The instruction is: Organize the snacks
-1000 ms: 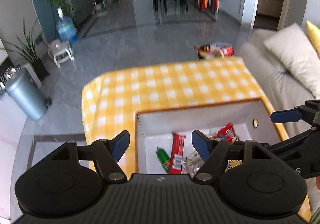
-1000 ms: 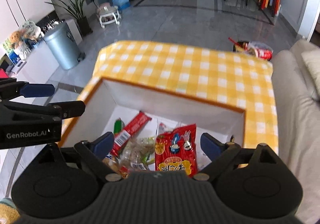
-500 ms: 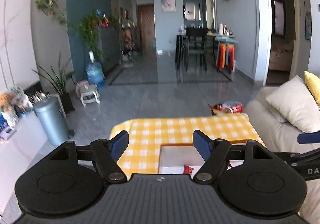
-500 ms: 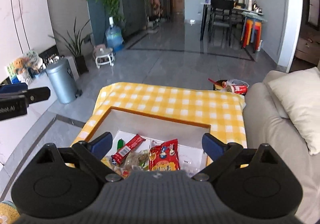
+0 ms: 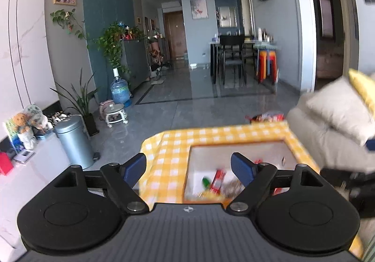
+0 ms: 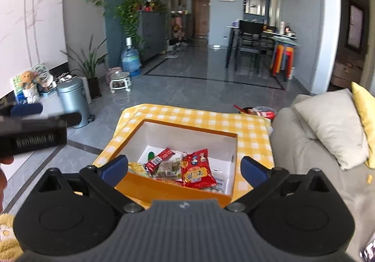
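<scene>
Red crinkly foil snack packet (image 6: 198,168), inside the orange-rimmed white cardboard box (image 6: 187,132): likely light, slippery, crushable; pinch an edge; both claws, left gripper (image 5: 188,167) and right gripper (image 6: 184,166), wide, empty.

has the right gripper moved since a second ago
Yes. The right gripper has pulled up and back: the box now sits smaller and lower in its view, with the room beyond showing.
</scene>
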